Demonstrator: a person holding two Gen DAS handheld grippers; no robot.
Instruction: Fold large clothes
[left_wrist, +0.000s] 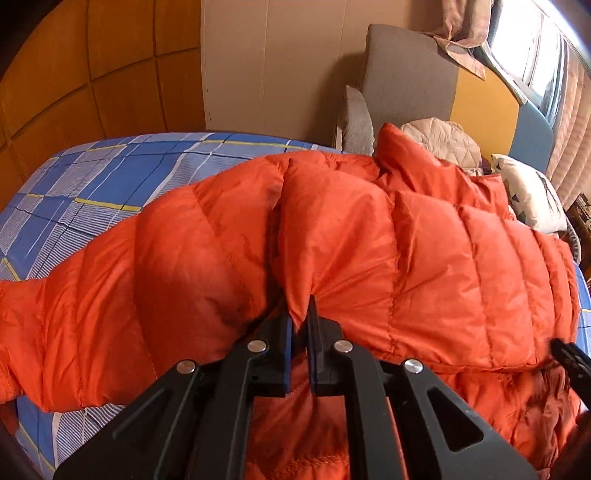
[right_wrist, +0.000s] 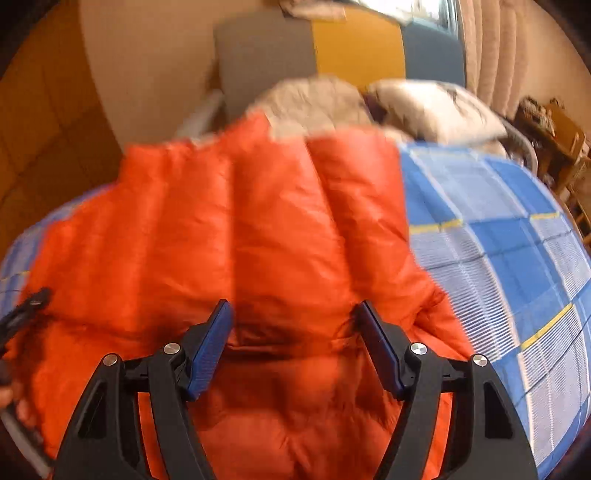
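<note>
An orange puffer jacket (left_wrist: 424, 251) lies across a bed with a blue checked sheet (left_wrist: 110, 177). My left gripper (left_wrist: 300, 314) is shut on a pinch of the jacket's fabric at the seam between body and sleeve, and the cloth bunches at its tips. The sleeve stretches off to the left. In the blurred right wrist view, the jacket (right_wrist: 258, 221) fills the middle. My right gripper (right_wrist: 293, 310) stands open over the jacket's near edge, a puffy fold lying between its blue pads (right_wrist: 210, 347). One black finger of the right gripper (left_wrist: 570, 356) shows at the jacket's right edge.
A grey chair (left_wrist: 406, 74) stands behind the bed against a beige wall. A beige quilted garment (left_wrist: 439, 136) and a patterned pillow (left_wrist: 532, 195) lie beyond the jacket. Bare sheet (right_wrist: 498, 229) shows right of the jacket. Curtains (right_wrist: 495, 48) hang at the far right.
</note>
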